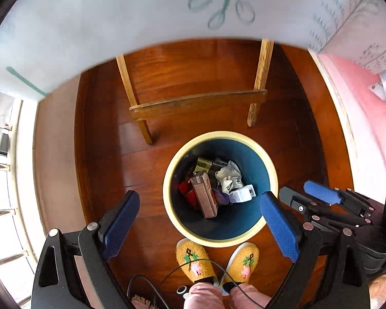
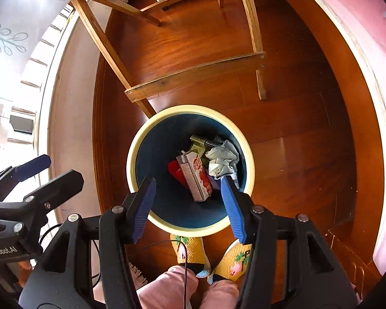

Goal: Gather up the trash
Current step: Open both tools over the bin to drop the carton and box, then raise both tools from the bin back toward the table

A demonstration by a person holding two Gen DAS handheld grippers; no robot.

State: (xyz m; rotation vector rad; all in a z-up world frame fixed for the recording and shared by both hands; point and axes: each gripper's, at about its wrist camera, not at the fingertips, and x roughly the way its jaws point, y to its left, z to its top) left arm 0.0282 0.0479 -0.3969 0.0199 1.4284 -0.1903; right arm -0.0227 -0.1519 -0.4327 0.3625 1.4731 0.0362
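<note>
Both grippers spread over the bin

The left gripper [image 1: 200,221] and right gripper [image 2: 187,207] point down with jaws apart, nothing between them. Below, on the wooden floor [image 1: 193,77], the trash bin [image 1: 270,177] holds a carton [image 1: 204,195] and crumpled paper [image 1: 229,177]

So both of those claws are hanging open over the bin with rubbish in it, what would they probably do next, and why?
Probably lift both away to fetch more trash. The left gripper and right gripper stand open and empty above the bin, while the carton, crumpled paper and other scraps already lie inside, so nothing is left to release here.
</note>
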